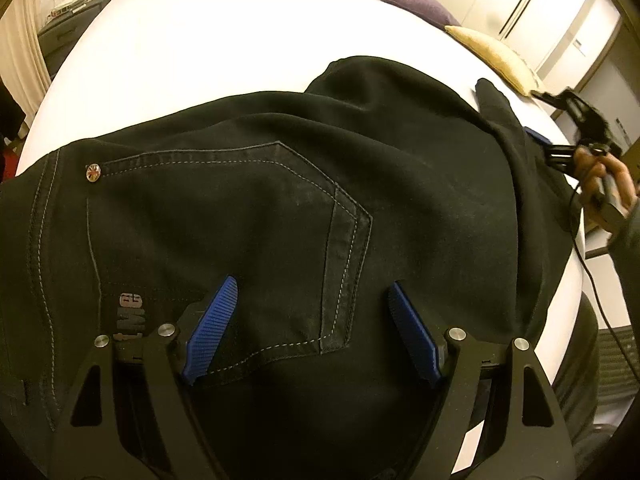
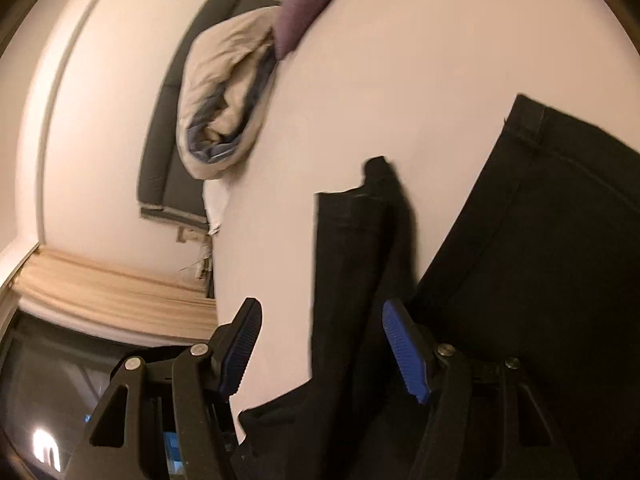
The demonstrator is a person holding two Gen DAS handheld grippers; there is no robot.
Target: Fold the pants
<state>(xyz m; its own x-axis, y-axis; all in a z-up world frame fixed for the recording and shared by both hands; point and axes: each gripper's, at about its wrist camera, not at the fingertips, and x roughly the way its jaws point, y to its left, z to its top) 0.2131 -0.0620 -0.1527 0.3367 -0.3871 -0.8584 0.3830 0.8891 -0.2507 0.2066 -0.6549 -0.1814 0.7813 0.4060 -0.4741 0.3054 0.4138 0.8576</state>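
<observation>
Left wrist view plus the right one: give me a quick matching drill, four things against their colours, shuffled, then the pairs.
Things:
1. pants
2. finger pads of the left tool
3. round cushion
4. bed sheet

Colours:
A. white
B. purple
C. black
D. blue

Pairs: 1-C, 2-D, 3-B, 4-A

The pants lie spread on the sheet, back pocket up. The left tool hovers open over the pocket. The right tool is open too, with a pant leg between its fingers.
</observation>
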